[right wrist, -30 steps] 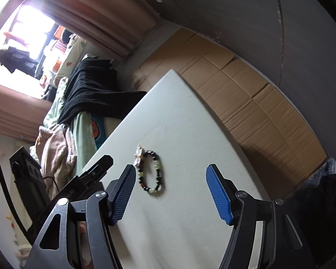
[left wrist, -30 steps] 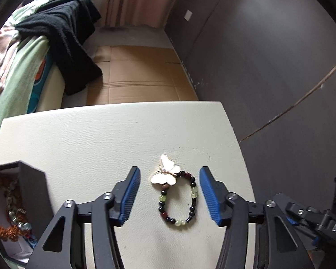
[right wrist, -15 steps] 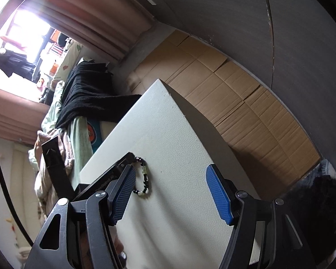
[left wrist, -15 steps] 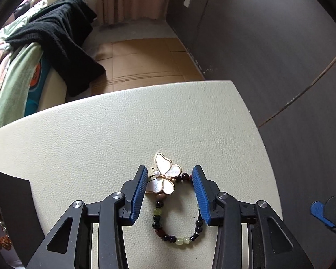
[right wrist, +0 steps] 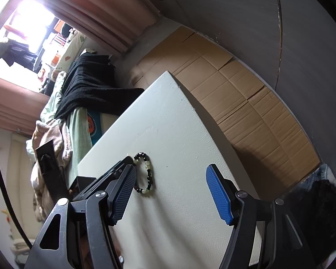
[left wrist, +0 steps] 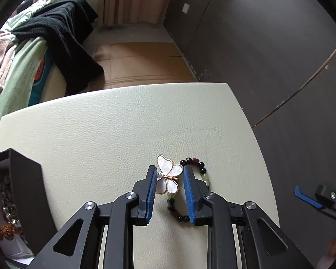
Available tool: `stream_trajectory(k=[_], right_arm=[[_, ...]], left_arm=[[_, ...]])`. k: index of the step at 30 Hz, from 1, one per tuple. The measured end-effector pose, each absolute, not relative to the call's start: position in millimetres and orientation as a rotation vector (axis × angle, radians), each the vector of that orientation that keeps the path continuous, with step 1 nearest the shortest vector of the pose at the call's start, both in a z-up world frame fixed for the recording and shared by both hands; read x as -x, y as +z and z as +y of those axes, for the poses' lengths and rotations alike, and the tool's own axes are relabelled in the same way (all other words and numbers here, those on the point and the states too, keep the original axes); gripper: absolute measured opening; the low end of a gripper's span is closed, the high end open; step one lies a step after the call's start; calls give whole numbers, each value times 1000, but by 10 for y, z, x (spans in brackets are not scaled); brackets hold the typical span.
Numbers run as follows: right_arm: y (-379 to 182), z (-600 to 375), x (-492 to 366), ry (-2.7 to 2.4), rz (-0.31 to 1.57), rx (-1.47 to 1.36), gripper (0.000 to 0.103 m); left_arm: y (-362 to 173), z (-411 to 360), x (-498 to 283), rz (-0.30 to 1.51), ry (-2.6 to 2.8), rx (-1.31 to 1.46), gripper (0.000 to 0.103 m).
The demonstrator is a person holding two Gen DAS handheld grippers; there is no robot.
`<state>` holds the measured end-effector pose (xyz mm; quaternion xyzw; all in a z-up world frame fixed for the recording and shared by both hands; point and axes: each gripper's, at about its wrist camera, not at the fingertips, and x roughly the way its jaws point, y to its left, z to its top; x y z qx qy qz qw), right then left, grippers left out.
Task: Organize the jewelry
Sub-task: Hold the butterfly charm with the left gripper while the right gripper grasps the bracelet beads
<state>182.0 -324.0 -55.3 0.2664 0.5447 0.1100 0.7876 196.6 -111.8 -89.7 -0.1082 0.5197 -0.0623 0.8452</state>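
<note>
A white and gold butterfly brooch (left wrist: 169, 174) lies on the cream table (left wrist: 114, 130), over the edge of a bracelet of black, dark red and pale green beads (left wrist: 190, 192). My left gripper (left wrist: 169, 173) has its blue pads closed onto both sides of the butterfly. The bracelet also shows in the right wrist view (right wrist: 145, 174), with the left gripper's black fingers beside it. My right gripper (right wrist: 171, 179) is open and empty, hovering over the table to the right of the bracelet.
A black jewelry box (left wrist: 15, 192) with brown bead strands inside stands at the table's left edge. A bed with a black blanket (left wrist: 62, 35) lies beyond the table. Cardboard (left wrist: 141, 65) covers the floor. A dark wall (left wrist: 268, 44) runs along the right.
My left gripper moved forward over the bracelet and closed from wide open onto the butterfly brooch. The right gripper stayed open and shifted only slightly.
</note>
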Motion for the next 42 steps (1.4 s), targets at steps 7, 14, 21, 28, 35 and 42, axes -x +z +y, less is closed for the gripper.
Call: stream_trajectory(k=[7,14,21,28,35,42], right_arm=[[-614,-3110,-1849,233,1188,-541,66],[-731,-2918,-1916,252,1219,-526,66],[-807,-2629,-1968,253,1223,-407,60],[-849,-2477,-1994,239,1218,-349,46],[-934,-2186,-2000,161,1232,-173,26],[-924,-2151,-1952,186,1230,-178,7]], left_arm=[[-810,-963,-1852,1062,-174,303,25],[-650,-759,-1776,1025,-207,362,25],[-522,-544,-1703,999,-211,426,25],[-335,-366,-1616,955,-203,465,25],[-252,-170,-1519,940,-202,510,25],[-200,136,-1431,934,-174,570,25]])
